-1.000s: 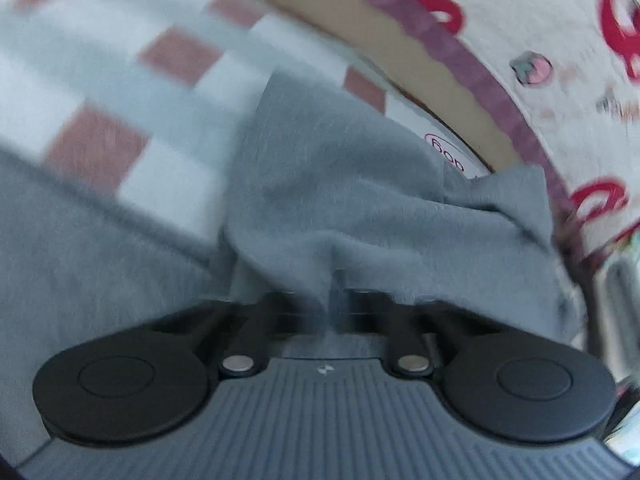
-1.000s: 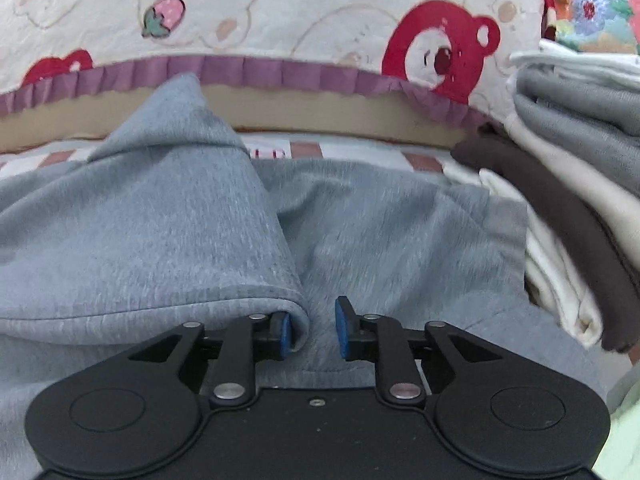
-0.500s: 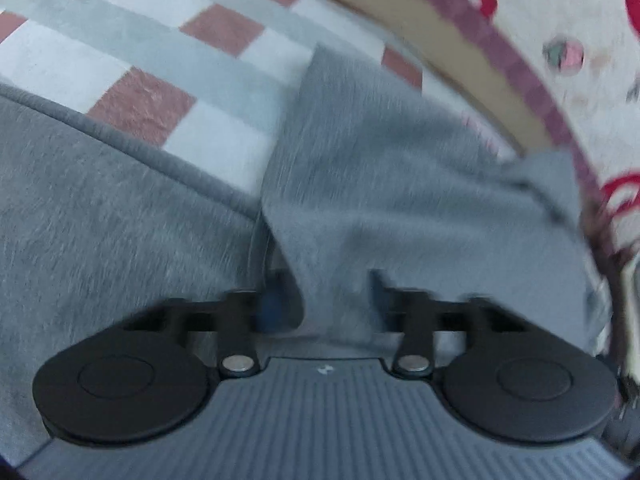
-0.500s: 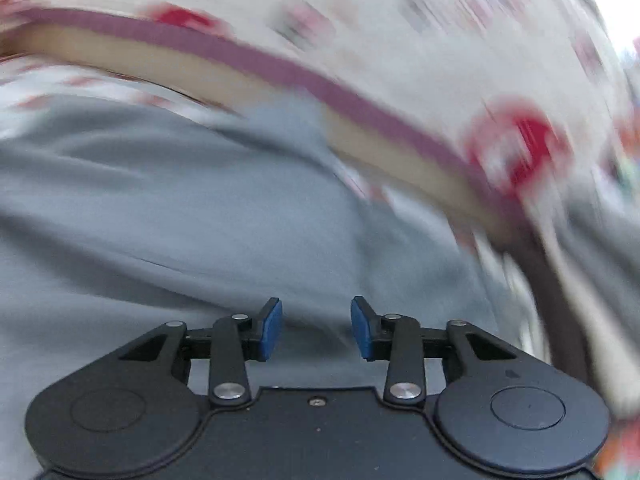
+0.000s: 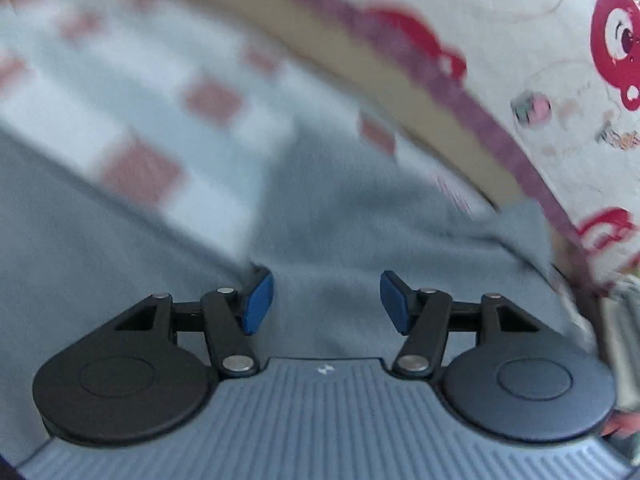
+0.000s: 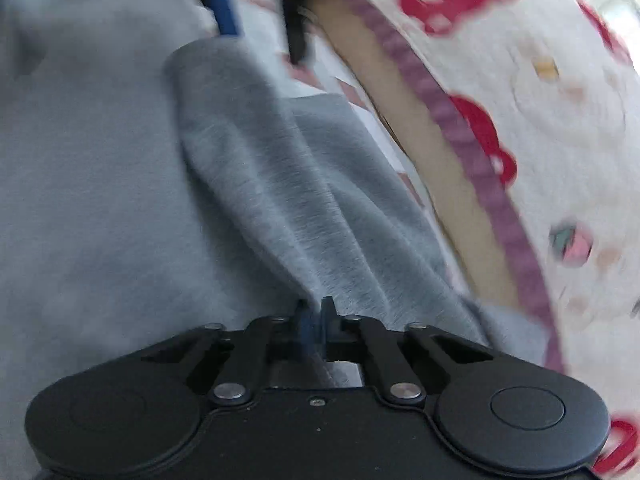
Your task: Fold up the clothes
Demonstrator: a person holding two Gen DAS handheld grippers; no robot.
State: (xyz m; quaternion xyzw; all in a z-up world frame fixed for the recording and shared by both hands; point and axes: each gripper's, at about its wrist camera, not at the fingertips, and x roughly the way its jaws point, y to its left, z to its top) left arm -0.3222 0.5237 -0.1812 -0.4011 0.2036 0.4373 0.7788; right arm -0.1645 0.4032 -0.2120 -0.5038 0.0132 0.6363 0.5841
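1. Checked bedding (image 5: 208,100) in red, white and pale blue lies under everything, with a bear-print quilt (image 6: 560,128) bordered in purple on the far right.
2. A grey garment (image 5: 340,216) is spread over the checked bedding.
3. The left gripper (image 5: 326,300) hangs above it, fingers wide apart and holding nothing.
4. The right gripper (image 6: 316,312) pinches a raised fold of the grey garment (image 6: 280,184).

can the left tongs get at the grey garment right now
Probably yes. The left tongs are open, with the grey garment lying directly ahead between the blue pads, and nothing shows in between. The picture is blurred, though.
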